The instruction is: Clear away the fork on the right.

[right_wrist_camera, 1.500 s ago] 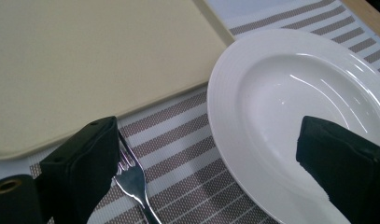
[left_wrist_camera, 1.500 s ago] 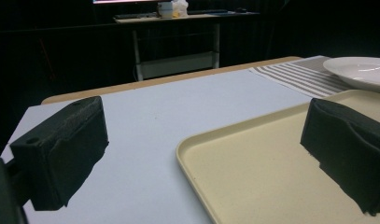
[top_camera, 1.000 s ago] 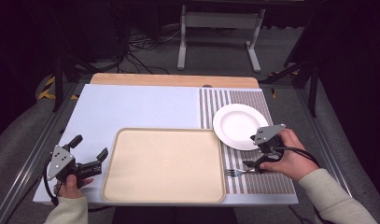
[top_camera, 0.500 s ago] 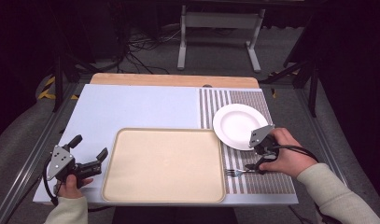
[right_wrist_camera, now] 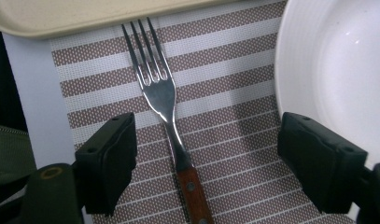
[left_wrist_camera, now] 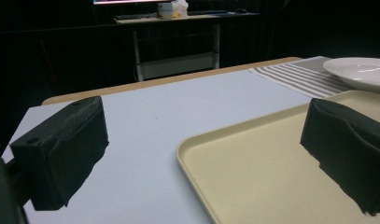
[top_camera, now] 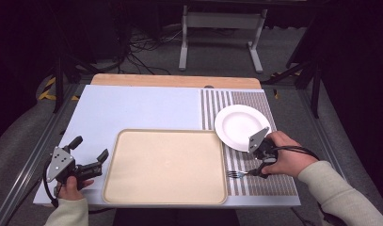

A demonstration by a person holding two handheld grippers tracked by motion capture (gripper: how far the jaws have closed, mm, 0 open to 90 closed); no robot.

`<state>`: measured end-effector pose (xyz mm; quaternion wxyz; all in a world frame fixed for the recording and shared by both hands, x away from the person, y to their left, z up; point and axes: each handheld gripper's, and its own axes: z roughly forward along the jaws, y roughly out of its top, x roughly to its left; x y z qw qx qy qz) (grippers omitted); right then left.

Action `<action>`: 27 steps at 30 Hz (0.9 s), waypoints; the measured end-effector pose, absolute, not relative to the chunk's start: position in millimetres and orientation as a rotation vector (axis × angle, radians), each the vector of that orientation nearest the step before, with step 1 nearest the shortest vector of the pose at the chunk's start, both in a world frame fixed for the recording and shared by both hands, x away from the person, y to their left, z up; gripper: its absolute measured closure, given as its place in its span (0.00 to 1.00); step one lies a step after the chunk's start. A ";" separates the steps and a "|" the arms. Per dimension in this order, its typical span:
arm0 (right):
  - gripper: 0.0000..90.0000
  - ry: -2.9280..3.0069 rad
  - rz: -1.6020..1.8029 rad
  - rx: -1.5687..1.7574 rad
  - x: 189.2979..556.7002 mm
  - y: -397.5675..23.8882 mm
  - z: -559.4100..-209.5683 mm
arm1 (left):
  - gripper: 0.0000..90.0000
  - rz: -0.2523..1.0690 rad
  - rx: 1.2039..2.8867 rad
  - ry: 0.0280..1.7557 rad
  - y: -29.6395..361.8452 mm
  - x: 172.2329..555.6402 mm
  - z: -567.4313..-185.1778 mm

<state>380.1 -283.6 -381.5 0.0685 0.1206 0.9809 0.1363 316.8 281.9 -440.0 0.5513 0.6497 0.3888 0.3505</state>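
Note:
A fork (right_wrist_camera: 162,98) with a wooden handle lies on the striped placemat (top_camera: 227,101), tines toward the beige tray (top_camera: 165,165). My right gripper (right_wrist_camera: 211,149) straddles the fork's neck. Its jaws have just been closing, but both pads still stand clear of the fork, so it is open. From above, the right gripper (top_camera: 256,170) sits over the handle and the fork's tines (top_camera: 235,174) stick out to its left. A white plate (top_camera: 241,126) rests just beyond it. My left gripper (top_camera: 90,149) stands open and empty beside the tray's left rim (left_wrist_camera: 187,149).
The white plate (right_wrist_camera: 337,70) lies close to the right jaw, and the tray's edge (right_wrist_camera: 85,14) is just past the tines. The light blue mat (top_camera: 132,108) stretches behind the tray. A wooden table edge (top_camera: 175,81) runs along the back.
The right hand has shifted slightly down and left over the fork's handle, and its jaws have narrowed a little. The left hand and gripper have not moved.

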 end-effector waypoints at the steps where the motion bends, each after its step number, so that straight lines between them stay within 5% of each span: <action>1: 0.25 2.965 0.399 0.351 380.4 -283.0 -383.2 | 0.01 0.829 1.538 0.919 281.9 316.9 -440.0; 8: 0.30 3.029 0.303 0.306 382.0 -283.6 -391.8 | 0.02 0.829 1.542 0.921 281.5 317.2 -440.3; 27: 0.63 3.135 -0.008 0.124 387.0 -286.6 -411.3 | 0.02 0.825 1.545 0.918 280.4 317.7 -441.0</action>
